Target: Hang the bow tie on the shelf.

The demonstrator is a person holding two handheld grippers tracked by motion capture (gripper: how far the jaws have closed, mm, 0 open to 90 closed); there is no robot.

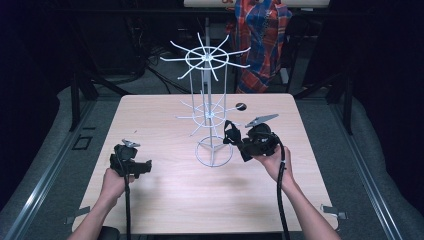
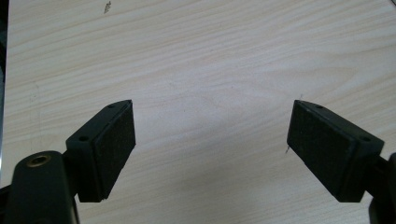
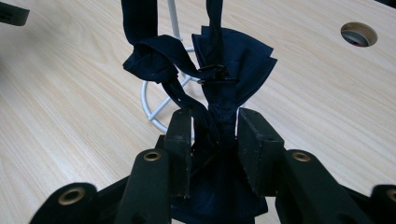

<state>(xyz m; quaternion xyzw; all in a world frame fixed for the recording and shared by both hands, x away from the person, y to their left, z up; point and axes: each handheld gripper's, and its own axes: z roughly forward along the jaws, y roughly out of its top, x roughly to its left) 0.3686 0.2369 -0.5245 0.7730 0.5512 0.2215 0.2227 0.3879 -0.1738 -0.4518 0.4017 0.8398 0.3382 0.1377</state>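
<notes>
A dark navy bow tie with a strap and black clasp sits between the jaws of my right gripper. The jaws stand close together, with thin slivers of light between each pad and the cloth. Its strap runs up out of the right gripper view. From above, the bow tie hangs just right of the white wire rack, below a lower-tier hook; whether it hangs on a hook I cannot tell. My right gripper points left at the rack. My left gripper hovers over bare table, open, nothing between its jaws.
The rack's ring base stands on the light wood table. A round hole lies in the tabletop behind the rack. A plaid cloth hangs beyond the far edge. Dark floor surrounds the table.
</notes>
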